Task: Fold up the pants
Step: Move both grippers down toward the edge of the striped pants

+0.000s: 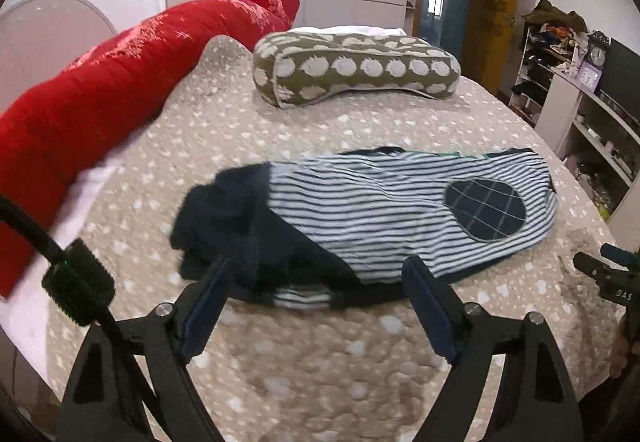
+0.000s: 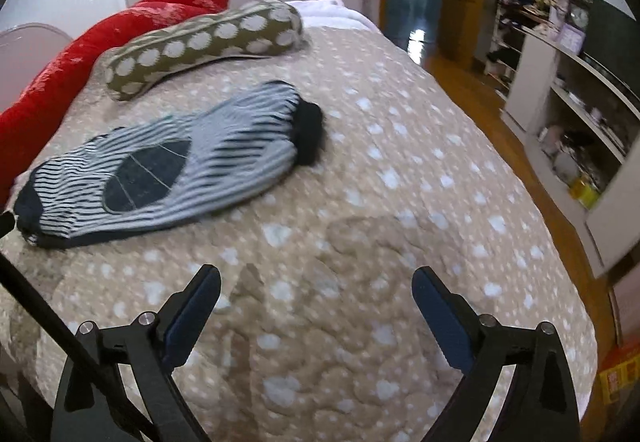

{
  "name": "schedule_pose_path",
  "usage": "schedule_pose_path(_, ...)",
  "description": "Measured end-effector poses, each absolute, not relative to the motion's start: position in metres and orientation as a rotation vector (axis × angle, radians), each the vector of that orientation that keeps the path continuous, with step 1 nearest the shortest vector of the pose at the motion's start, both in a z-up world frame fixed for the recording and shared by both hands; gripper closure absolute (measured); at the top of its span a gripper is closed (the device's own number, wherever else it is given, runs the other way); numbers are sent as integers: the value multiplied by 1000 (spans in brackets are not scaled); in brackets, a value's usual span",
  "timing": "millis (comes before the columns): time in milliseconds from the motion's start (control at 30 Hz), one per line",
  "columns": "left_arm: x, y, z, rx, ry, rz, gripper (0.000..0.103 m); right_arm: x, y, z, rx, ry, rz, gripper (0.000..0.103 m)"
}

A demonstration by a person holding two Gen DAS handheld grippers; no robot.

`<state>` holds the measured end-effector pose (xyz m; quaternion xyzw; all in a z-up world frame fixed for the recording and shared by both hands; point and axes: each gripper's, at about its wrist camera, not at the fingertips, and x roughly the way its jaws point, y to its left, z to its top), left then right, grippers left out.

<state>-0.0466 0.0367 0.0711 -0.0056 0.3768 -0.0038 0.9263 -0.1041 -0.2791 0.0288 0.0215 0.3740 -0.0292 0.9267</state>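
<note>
- Pants [image 1: 400, 209], striped with a dark checked patch, lie folded flat on the bed [image 1: 320, 362] at mid-frame in the left wrist view, and at left of centre in the right wrist view.
- Left tool [image 1: 318, 270] hangs with fingers apart at the near edge of the pants, gripping nothing.
- Right tool [image 2: 316, 282] is spread wide over bare bedspread, apart from the pants.
- Spotted olive pillow [image 1: 352, 69] and red quilt [image 1: 100, 89] lie beyond, upper left.
- Cluttered shelves [image 2: 560, 113] stand at right.
</note>
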Motion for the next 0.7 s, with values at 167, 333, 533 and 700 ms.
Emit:
schedule_pose_path(167,-38,61,58,-58,821,33,18,-94,-277,21,110,791,-13,4)
schedule_pose_path(333,-37,84,44,-174,871,31,18,-88,-285,18,191,797,26,4)
schedule_pose_path(533,-33,106,24,-441,947,-54,18,-68,-299,21,347,776,94,5)
schedule_pose_path(700,-23,108,21,-528,937,-67,18,-53,-298,17,451,770,160,7)
